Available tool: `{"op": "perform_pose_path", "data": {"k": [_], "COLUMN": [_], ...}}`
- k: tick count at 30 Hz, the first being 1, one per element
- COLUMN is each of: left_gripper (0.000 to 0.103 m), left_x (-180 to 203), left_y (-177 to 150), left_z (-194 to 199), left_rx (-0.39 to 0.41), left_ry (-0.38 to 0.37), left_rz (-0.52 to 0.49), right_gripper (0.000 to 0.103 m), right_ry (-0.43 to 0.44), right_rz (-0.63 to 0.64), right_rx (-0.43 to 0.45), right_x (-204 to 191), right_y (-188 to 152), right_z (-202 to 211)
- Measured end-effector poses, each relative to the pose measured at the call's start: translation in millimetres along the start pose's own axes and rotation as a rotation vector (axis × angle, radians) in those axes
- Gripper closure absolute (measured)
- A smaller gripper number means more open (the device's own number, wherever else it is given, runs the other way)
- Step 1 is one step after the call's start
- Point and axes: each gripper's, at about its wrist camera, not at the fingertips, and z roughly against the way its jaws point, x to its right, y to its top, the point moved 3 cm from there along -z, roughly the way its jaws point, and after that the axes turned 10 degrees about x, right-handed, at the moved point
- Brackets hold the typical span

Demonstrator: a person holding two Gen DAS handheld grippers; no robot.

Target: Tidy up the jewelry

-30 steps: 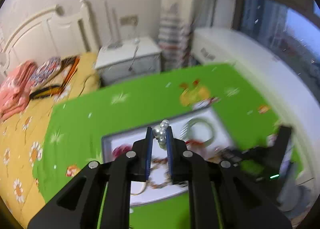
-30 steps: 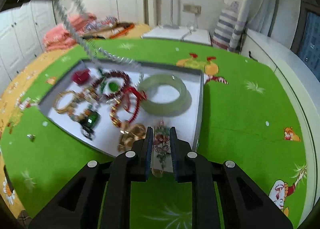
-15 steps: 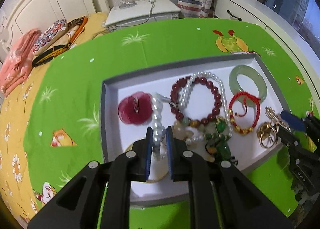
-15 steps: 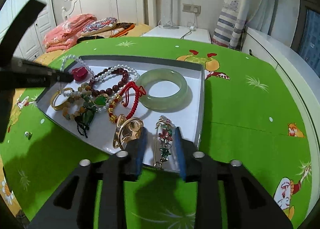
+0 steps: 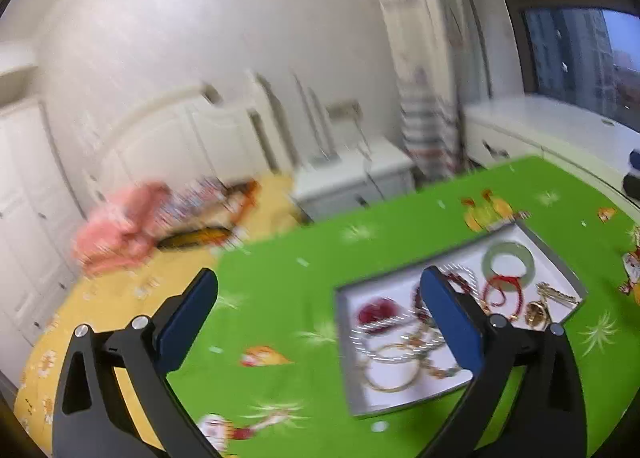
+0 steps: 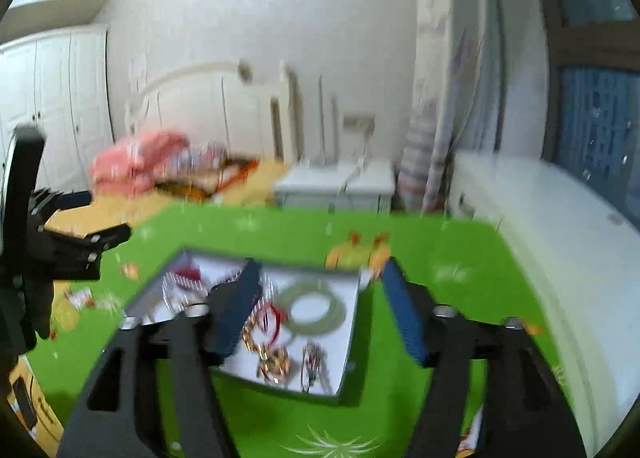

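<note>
A shallow grey tray [image 5: 343, 338] with a white floor lies on the green tablecloth [image 5: 280, 278]. It holds a pearl necklace [image 5: 376, 328], a jade bangle [image 5: 508, 262], a red cord bracelet [image 5: 502, 292], a gold bangle [image 5: 390, 378] and gold pieces [image 5: 536, 314]. My left gripper [image 5: 320, 298] is open and empty, raised above the cloth left of the tray. My right gripper [image 6: 320, 298] is open and empty above the tray [image 6: 352, 338], over the jade bangle [image 6: 316, 308] and a flower clip [image 6: 314, 362]. Both views are blurred.
The left gripper's body [image 6: 52, 254] shows at the left edge of the right wrist view. Behind the table stand a bed with pink bedding [image 5: 120, 225], a white nightstand [image 5: 352, 181], a striped curtain [image 5: 424, 125] and a white window ledge [image 6: 560, 209].
Both grippers have opened wide and lifted away from the tray. The left let go of the pearl necklace, which now lies in the tray; the right released the flower clip.
</note>
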Motion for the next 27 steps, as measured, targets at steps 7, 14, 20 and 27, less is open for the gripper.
{"op": "perform_pose_path", "data": {"k": [7, 14, 20, 27], "left_gripper": [0.005, 0.005, 0.005, 0.005], "left_x": [-21.2, -48.7, -29.1, 12.1], "left_y": [-49.6, -126.1, -168.3, -177.0], "left_z": [59.5, 82.4, 87.4, 84.5], "left_rx": [0.004, -0.114, -0.186, -0.197], "left_ry": [0.066, 0.059, -0.072, -0.14], "left_rz": [0.024, 0.123, 0.124, 0.139], "right_gripper": [0.032, 0.032, 0.032, 0.032], "right_ry": [-0.007, -0.014, 0.011, 0.09], "right_rz": [0.022, -0.011, 0.018, 0.076], "right_rx": [0.011, -0.117, -0.222, -0.304], "right_x": [-23.4, -29.0, -46.8, -84.7], "right_y": [-15.1, -57.9, -99.7, -137.3], "right_z": [40.9, 42.6, 38.3, 25.5]}}
